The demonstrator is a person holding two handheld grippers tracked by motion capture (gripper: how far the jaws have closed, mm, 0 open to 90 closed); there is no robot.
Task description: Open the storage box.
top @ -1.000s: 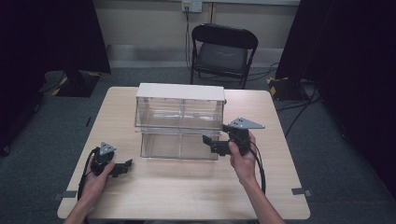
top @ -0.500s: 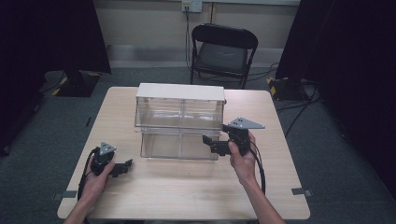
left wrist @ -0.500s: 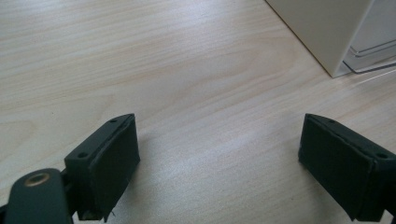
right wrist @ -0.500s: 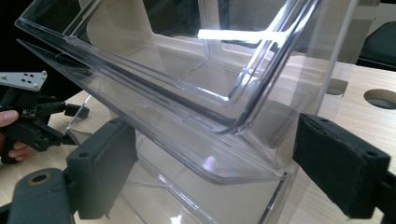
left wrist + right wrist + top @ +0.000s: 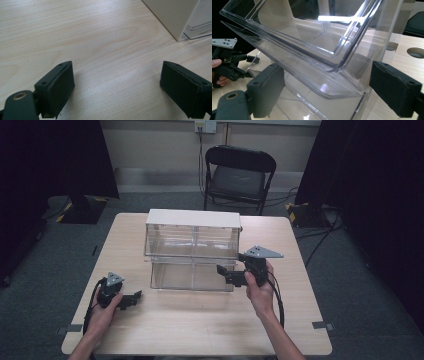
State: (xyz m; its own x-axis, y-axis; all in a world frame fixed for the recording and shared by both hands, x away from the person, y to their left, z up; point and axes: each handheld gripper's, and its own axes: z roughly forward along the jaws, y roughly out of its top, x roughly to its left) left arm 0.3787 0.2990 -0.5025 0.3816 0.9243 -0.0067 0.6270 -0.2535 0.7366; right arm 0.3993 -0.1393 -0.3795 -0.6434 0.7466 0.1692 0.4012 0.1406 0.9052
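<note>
Nothing has moved since a second ago: both hands and the box sit just where they were.

A clear plastic drawer box (image 5: 192,251) with a white top stands in the middle of the table (image 5: 200,320), a bit toward 12 o'clock. It has two clear drawers, one over the other. The upper drawer (image 5: 294,42) sticks out a little past the lower one at the front.

The right gripper (image 5: 231,274) is at 3 o'clock from the box, up off the table at the front right corner. Its jaws are wide apart, one on each side of the drawer's corner, and they pinch nothing. The left gripper (image 5: 131,299) rests low at 8 o'clock from the box, well apart from it, with its jaws wide apart too and just bare wood between them.

The box looks light, hard and stiff. Its sides are smooth and shiny, so I think it will be slippery and could crack if squeezed hard. The best place to hold looks like the front lip of a drawer, pulled straight out.

Count: one box, two drawers, two grippers, one black folding chair (image 5: 239,175) past the table at 12 o'clock.
</note>
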